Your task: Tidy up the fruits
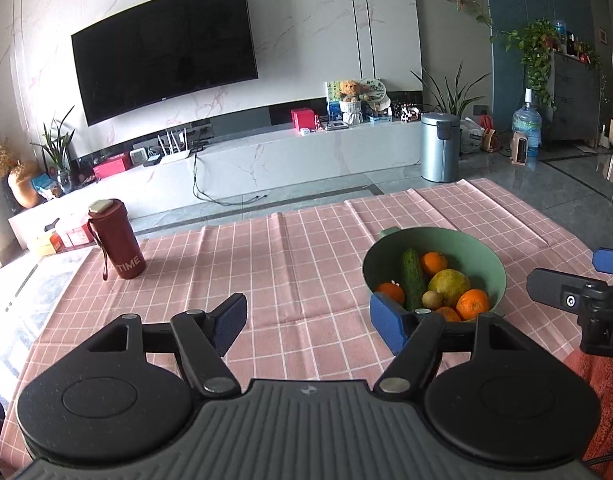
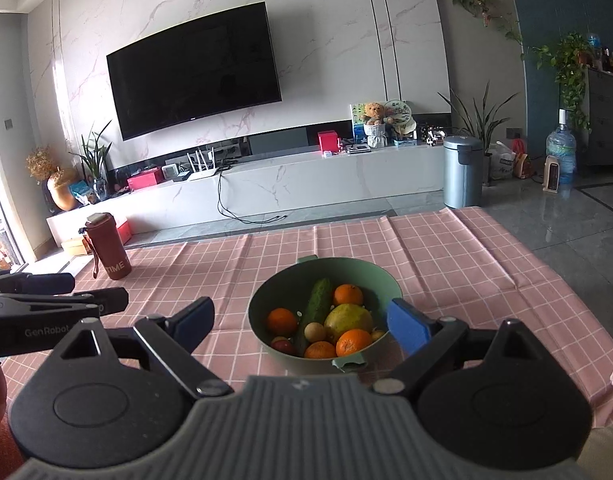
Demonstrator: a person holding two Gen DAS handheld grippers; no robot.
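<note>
The round green plastic bowl [image 2: 380,280] sits on the right part of the counter [image 2: 466,248], which has a pink checked cloth on it. The bowl is full of fruit. A long dark green cucumber [image 2: 318,304] leans across the middle. A big yellow-green round fruit [image 2: 348,318] lies beside it. Small orange tangerines [image 2: 353,342] sit around them, with a little tan ball-shaped fruit [image 2: 315,332] and something dark red low at the near side. Everything is in the bowl; nothing is sorted yet.

The right tongs [image 2: 302,320] are wide open and hold nothing. They hang just near the bowl, one blue tip on each side of it. The left tongs [image 1: 306,322] are wide open and empty too, off to the left of the bowl, with the right-side tip close to its rim.

Far left on the counter stands a tall dark red bottle with a strap [image 1: 116,240], well apart from the bowl.

The fruits are round and piled up. If the tongs grab one tangerine, others may roll or pop out. A hard squeeze could squash soft fruit. Bumping the rim could tip or slide the bowl.
</note>
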